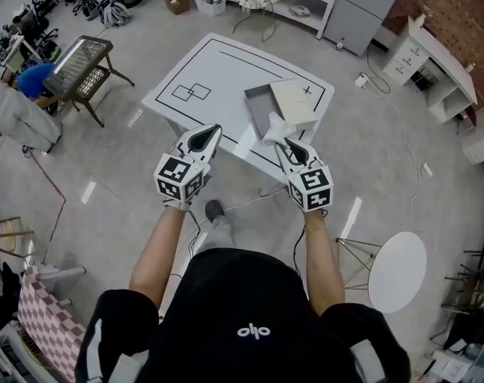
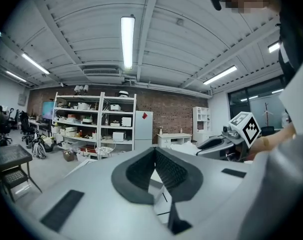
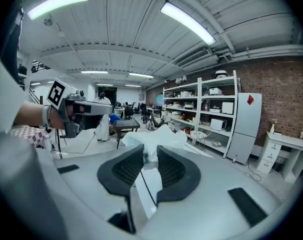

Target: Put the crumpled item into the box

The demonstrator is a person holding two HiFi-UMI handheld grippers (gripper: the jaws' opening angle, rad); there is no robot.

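Note:
The crumpled item (image 1: 275,128) is a wad of white paper pinched in my right gripper (image 1: 288,144), just short of the near edge of the white table (image 1: 218,66). In the right gripper view the paper (image 3: 154,138) bulges out past the pads (image 3: 169,166) that press on it. The box (image 1: 259,108) lies open on the table's right half, grey inside, with its pale lid (image 1: 294,102) folded back. It sits just beyond the paper. My left gripper (image 1: 206,132) hovers at the same edge, further left, its tips touching with nothing between them (image 2: 154,151).
A black mesh side table (image 1: 78,62) stands left of the white table, with a person in blue (image 1: 34,78) beside it. A round white table (image 1: 398,271) is at the lower right. White drawers (image 1: 418,50) and shelving line the far wall.

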